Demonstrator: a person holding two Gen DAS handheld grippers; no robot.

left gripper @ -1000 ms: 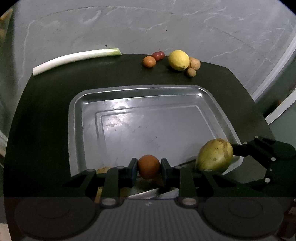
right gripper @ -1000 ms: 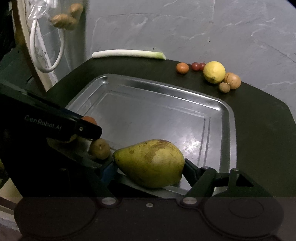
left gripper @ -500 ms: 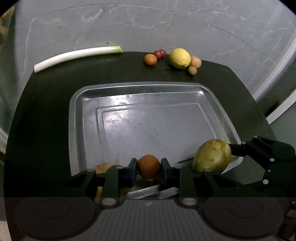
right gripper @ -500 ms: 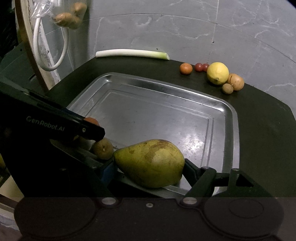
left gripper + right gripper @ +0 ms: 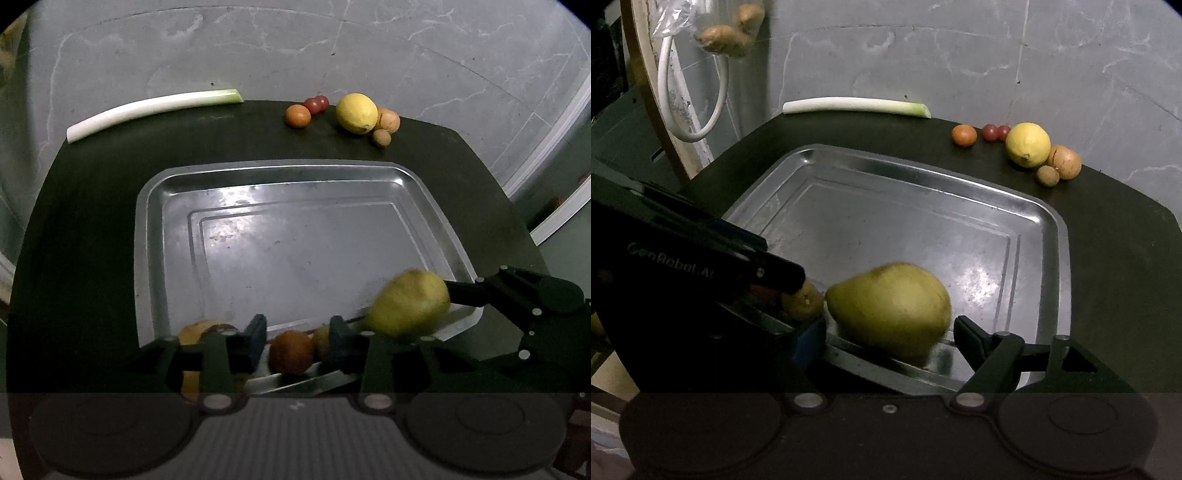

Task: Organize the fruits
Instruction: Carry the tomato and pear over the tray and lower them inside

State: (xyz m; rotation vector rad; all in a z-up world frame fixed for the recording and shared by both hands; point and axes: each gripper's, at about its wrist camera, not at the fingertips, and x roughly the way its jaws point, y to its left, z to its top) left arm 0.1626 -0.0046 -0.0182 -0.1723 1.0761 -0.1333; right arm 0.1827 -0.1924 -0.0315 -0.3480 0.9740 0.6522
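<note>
Grey marble is backing the dark counter [image 5: 1126, 258] where my steel tray [image 5: 155, 236] is lying. At its near edge, my left gripper [image 5: 297, 338] is opening, pads clear of a small orange fruit [image 5: 291, 351]; my right gripper [image 5: 890, 326] is opening around a blurred green-yellow pear [image 5: 890, 302], both tilting down.

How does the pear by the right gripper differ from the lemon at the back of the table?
The pear is greenish, tapered and larger in view; the lemon is bright yellow and rounded. The pear sits at the near rim of the metal tray, blurred, between the right gripper's opening jaws; the lemon rests sharp on the dark table, outside the tray, among small fruits. Both are whole and unpeeled.
</note>
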